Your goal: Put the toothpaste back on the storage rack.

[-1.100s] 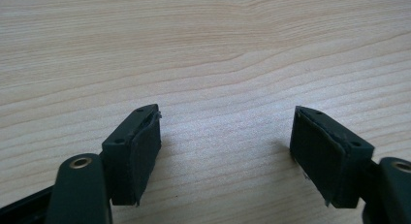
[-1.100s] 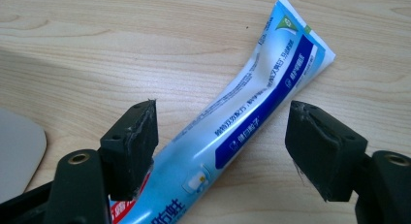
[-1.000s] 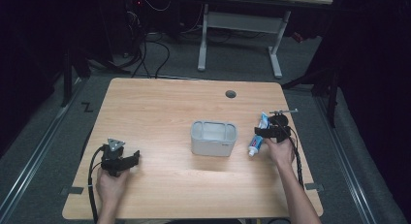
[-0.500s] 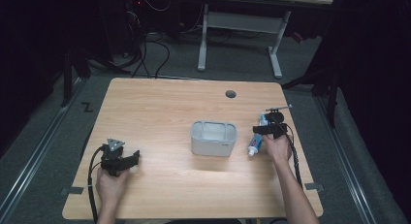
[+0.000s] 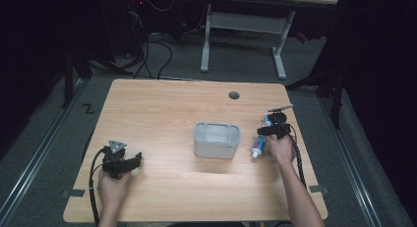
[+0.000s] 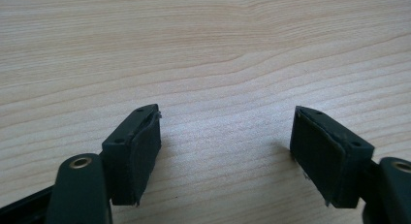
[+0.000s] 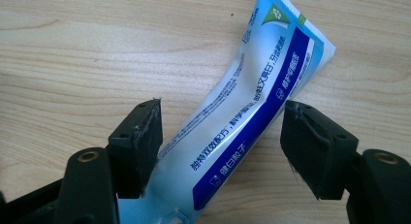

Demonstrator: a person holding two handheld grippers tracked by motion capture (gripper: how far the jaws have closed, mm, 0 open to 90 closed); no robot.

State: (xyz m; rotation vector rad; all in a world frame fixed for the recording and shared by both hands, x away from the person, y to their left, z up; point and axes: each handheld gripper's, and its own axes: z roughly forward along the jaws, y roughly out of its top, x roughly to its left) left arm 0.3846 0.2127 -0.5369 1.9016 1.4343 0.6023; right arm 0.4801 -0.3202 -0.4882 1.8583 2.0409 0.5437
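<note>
I've got the right gripper (image 7: 220,146) jaws apart astride the toothpaste tube (image 7: 252,103); tube lies flat on the table (image 5: 162,109) right of the grey bin (image 5: 217,139), long axis along the jaws; left gripper (image 6: 225,151) open, idle, well apart.

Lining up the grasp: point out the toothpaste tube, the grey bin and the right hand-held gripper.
toothpaste tube (image 7: 252,112): right gripper view, middle of its printed body.
grey bin (image 5: 216,149): high view, front wall.
right hand-held gripper (image 7: 220,141): right gripper view, midway between its fingertips.
</note>
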